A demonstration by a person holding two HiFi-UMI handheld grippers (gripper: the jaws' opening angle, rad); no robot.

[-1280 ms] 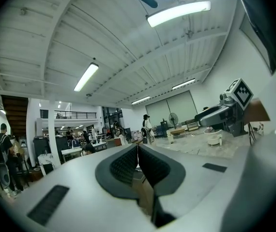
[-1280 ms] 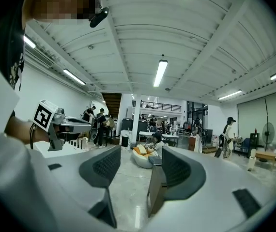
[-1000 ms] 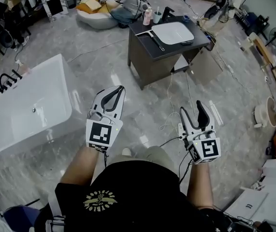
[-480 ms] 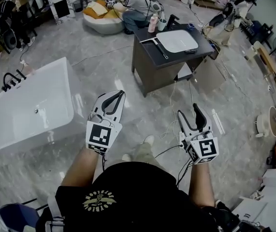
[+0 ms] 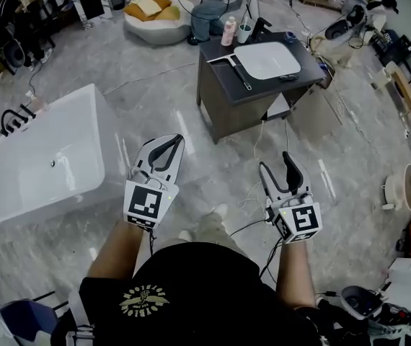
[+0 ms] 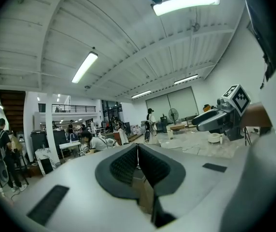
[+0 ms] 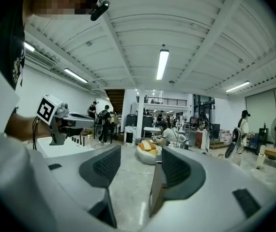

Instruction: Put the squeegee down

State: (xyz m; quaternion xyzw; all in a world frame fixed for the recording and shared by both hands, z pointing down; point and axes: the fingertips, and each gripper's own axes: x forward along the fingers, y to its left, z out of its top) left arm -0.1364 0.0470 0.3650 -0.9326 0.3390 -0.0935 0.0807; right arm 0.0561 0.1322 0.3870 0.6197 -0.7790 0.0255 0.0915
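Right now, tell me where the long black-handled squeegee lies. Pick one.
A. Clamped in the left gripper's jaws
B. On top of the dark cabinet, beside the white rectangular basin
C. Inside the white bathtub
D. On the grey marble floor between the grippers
B: the squeegee lies on the top of the dark cabinet, left of the white basin. The left gripper is shut on nothing and the right gripper is open and empty.

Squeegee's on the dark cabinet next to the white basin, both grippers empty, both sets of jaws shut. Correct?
One error: the right gripper has its jaws apart, as the right gripper view shows; only the left gripper is shut. The rest stands: the squeegee lies on the dark cabinet beside the white basin, and both grippers are empty.
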